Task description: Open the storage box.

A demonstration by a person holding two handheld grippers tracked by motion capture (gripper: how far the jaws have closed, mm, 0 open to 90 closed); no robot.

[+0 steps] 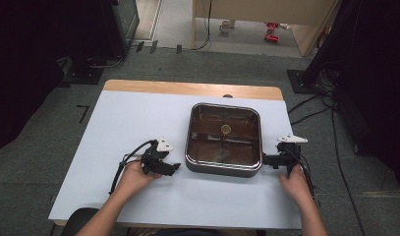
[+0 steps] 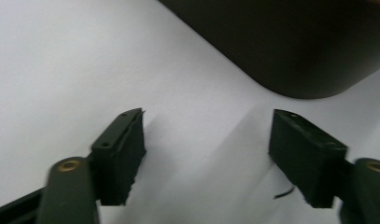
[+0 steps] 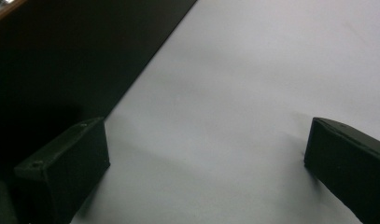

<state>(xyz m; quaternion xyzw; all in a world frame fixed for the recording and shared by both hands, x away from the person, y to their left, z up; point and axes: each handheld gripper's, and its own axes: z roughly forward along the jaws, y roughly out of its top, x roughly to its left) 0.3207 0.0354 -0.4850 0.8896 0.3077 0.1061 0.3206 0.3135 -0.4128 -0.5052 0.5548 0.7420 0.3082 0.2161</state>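
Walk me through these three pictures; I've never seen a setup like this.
No robot here: a person holds a hand-held gripper in each hand. The high view looks down on a white table. On it sits a square dark pan, with something small and round inside. The left gripper and right gripper flank the pan. The other two pictures come from cameras riding on each gripper, looking along its black jaws. Both grippers are open and hold nothing; each sees the pan's dark side nearby.
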